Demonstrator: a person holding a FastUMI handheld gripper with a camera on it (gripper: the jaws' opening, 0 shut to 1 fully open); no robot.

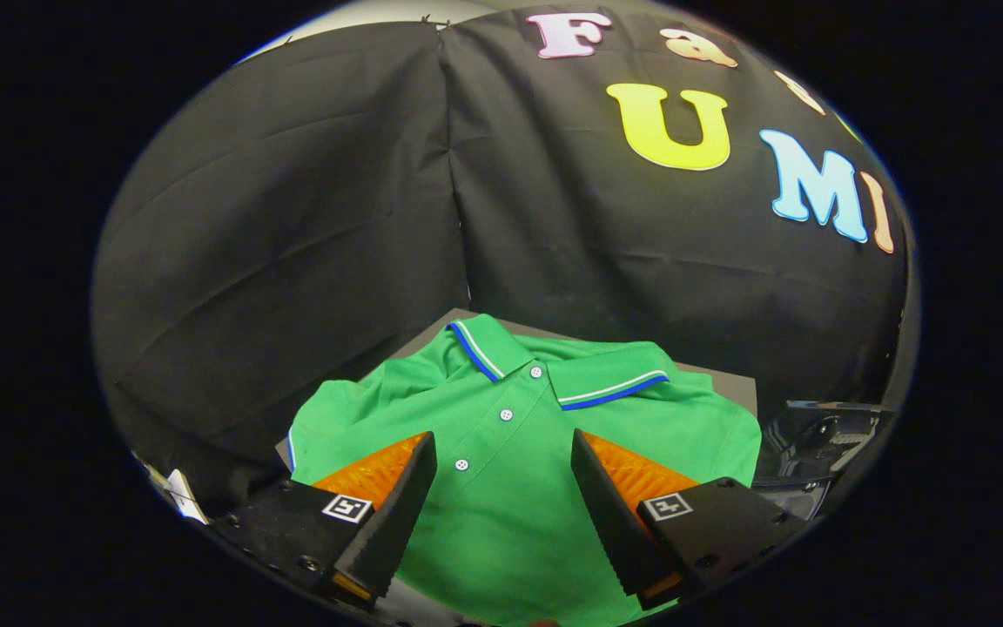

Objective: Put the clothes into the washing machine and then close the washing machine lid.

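Observation:
A green polo shirt (510, 453) with white buttons and a blue-and-white trimmed collar lies flat on a dark board (728, 387). My gripper (501, 514) hovers over the shirt's lower front, open, with the button placket showing in the wide gap between the fingers. Neither finger touches the cloth as far as I can see. To the right of the shirt, a dark glossy part of the washing machine (815, 444) shows; I cannot make out whether its lid is up or down.
Black cloth walls stand close behind and to the left of the board. A small white object (184, 495) sits low to the left of the left finger.

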